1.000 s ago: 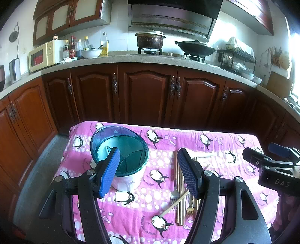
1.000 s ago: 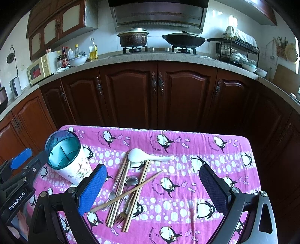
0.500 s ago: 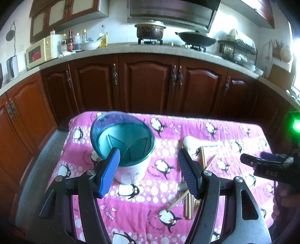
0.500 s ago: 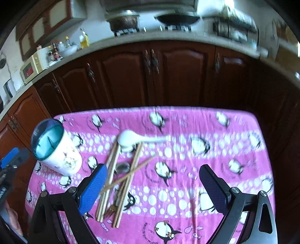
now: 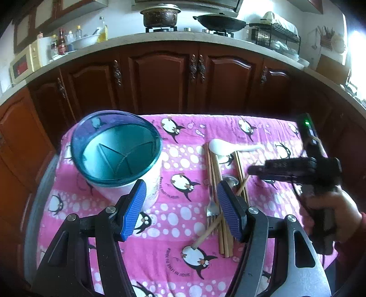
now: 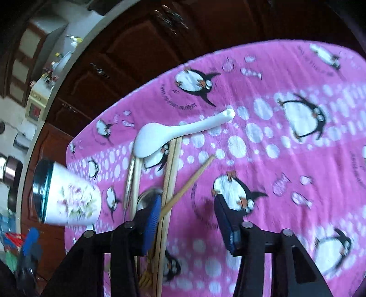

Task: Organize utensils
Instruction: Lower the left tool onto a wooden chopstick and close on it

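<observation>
Honestly the right wrist view is pretty smeared, so the small stuff is hard to read. The right gripper (image 6: 186,212) hangs low over the utensil pile, its jaws closing with only bare pink cloth between the pads; the slanted chopstick (image 6: 189,182) runs under the left pad (image 6: 153,219), and I can't tell if they touch. A metal spoon (image 6: 146,197) is half hidden behind that same pad, and a gold fork (image 6: 146,277) only peeks out at the bottom edge.

The left gripper (image 5: 180,209) stands wide and holds nothing. Its right pad (image 5: 230,212) covers part of the fork (image 5: 212,211) and the chopstick bundle (image 5: 213,173), so how many sticks lie there isn't clear. The white ceramic spoon (image 5: 225,147) lies across the far ends of the chopsticks, handle pointing right.

The utensil holder (image 5: 116,148), white with a teal rim and dividers inside, stands on the penguin tablecloth (image 5: 183,160) left of the pile, just beyond the left pad (image 5: 133,210). From the left view, the person's right hand (image 5: 331,212) and its black gripper body block the cloth's right edge. Dark wooden cabinets (image 5: 160,80) run behind, with a pot (image 5: 160,16) and wok (image 5: 219,21) on the counter.

Compared with a second ago, the right gripper has dropped from high above the table to right over the chopsticks and rolled over, and its jaws have narrowed a lot. The left one has eased down a bit, same wide gap.
</observation>
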### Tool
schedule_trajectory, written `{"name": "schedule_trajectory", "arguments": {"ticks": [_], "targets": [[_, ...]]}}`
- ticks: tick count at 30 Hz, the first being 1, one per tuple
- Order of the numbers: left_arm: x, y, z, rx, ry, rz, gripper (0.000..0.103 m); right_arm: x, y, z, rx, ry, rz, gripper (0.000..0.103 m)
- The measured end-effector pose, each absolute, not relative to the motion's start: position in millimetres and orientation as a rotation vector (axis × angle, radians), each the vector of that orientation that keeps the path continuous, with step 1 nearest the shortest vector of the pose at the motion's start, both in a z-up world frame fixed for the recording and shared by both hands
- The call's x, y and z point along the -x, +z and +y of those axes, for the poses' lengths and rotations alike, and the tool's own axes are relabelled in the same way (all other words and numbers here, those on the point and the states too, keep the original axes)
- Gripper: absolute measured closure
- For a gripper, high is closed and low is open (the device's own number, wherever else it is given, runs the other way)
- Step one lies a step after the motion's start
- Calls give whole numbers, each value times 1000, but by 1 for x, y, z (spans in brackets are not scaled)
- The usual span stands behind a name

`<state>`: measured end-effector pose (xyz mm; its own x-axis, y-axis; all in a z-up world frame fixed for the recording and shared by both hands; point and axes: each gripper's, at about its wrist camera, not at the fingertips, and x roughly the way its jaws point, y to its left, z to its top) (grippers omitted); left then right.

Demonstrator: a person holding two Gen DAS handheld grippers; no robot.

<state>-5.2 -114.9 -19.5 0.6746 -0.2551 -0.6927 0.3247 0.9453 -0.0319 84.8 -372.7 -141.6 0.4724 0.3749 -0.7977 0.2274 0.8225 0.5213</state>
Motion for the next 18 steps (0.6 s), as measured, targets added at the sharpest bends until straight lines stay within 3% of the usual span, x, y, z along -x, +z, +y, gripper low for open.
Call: {"name": "schedule_trajectory", "arguments": {"ticks": [3,5,14,18], "targets": [[1,-23,-120,-106,-340,774,38,-96,-145,-375,-653,97,1102,69],[-2,-28,-124,-111,-348,786,38,-101,-147,-376,-652,92,1101,85],[-37,-59,-154,-101,-422,905,40,-86,-120,-401,-600,140,1045,86],[-59,-78,-174,-137,-414,970,54,-84,-113,-419,-592,131,1035,86]]}}
